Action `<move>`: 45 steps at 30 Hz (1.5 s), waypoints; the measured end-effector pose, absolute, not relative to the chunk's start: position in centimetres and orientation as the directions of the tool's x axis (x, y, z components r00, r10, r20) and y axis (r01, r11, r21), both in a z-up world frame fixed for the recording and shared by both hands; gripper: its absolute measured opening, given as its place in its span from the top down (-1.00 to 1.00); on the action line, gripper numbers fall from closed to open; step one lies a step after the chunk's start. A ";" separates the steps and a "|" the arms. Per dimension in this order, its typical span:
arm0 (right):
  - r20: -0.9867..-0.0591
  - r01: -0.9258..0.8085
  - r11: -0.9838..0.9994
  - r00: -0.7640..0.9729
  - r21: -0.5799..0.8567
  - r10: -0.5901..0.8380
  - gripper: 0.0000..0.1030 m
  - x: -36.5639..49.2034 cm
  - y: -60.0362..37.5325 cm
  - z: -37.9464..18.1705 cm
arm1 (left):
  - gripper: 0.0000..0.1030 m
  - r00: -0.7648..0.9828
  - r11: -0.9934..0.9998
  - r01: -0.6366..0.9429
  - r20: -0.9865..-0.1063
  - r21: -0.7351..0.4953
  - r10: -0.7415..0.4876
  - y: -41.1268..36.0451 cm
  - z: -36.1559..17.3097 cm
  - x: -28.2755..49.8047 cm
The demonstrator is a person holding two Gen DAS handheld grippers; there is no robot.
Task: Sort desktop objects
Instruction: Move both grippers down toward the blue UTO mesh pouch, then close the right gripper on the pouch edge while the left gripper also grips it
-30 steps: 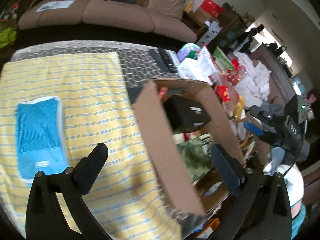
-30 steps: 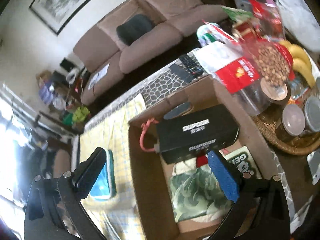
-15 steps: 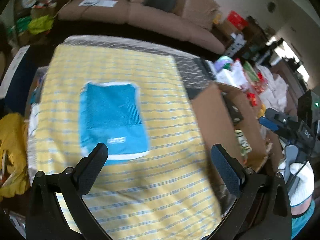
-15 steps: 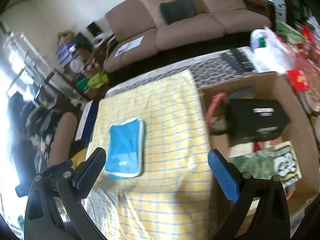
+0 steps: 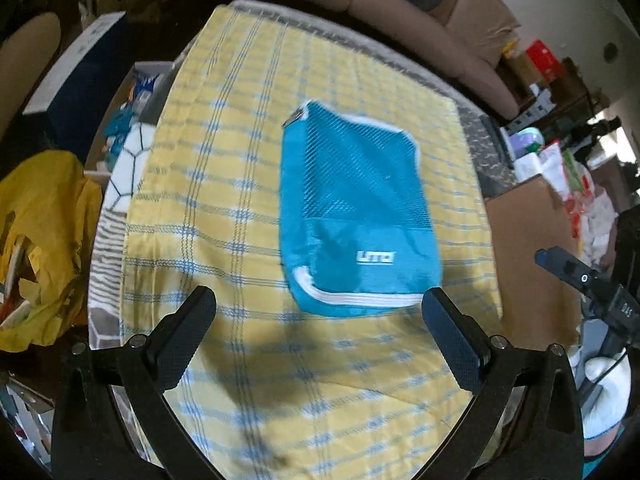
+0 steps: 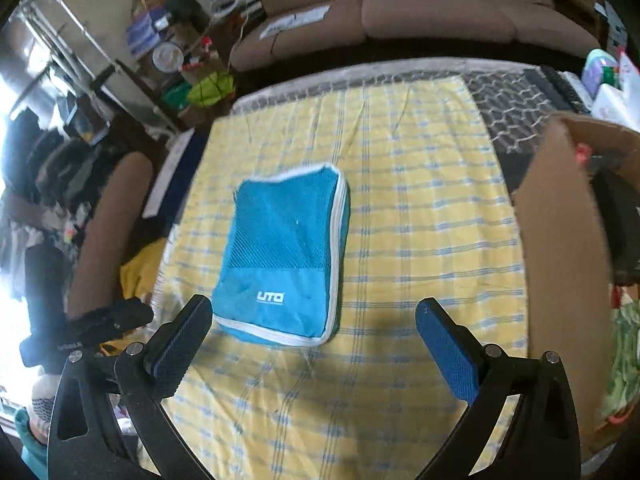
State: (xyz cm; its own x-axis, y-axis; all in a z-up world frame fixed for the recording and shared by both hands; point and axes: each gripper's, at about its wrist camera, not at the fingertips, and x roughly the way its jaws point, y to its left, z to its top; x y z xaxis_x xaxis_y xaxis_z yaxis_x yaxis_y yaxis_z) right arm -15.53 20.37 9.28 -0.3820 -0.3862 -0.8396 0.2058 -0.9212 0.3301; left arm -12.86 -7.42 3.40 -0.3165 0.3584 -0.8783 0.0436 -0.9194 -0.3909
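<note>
A blue zip pouch [image 5: 352, 216] with a mesh top, white trim and a white logo lies flat on the yellow striped cloth [image 5: 224, 184]. My left gripper [image 5: 318, 320] hovers open just short of the pouch's near edge, nothing between its fingers. In the right wrist view the same pouch [image 6: 280, 256] lies ahead and slightly left of my right gripper [image 6: 314, 332], which is open and empty too. A cardboard box [image 6: 560, 216] stands at the cloth's right side, with a black box and green printed items partly showing inside.
The other gripper [image 5: 588, 288] and a gloved hand show at the right edge of the left view. A brown sofa [image 6: 400, 12] runs behind the table. Packets and bottles [image 5: 560, 160] crowd the far right. A yellow bag [image 5: 40, 248] hangs off the left side.
Both grippers have swung left, away from the cardboard box, and now face the blue pouch. The pouch has come to the centre of both views. Both stay open.
</note>
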 end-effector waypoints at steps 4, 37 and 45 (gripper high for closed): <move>-0.855 0.208 -0.924 -0.357 0.320 -0.377 -0.99 -16.9 19.0 6.5 | -1.00 -0.285 -0.933 0.035 -0.899 -0.357 0.333 -6.7 1.0 -14.0; -0.911 0.196 -0.930 -0.217 0.312 -0.351 0.22 -20.3 14.6 -2.7 | 0.36 -0.193 -0.966 -0.066 -0.946 -0.251 0.259 -2.8 -3.5 -16.8; -0.877 0.193 -0.911 -0.259 0.364 -0.405 0.67 -20.0 15.7 -0.3 | 0.56 -0.265 -0.952 -0.056 -0.915 -0.300 0.303 -2.9 -1.0 -16.6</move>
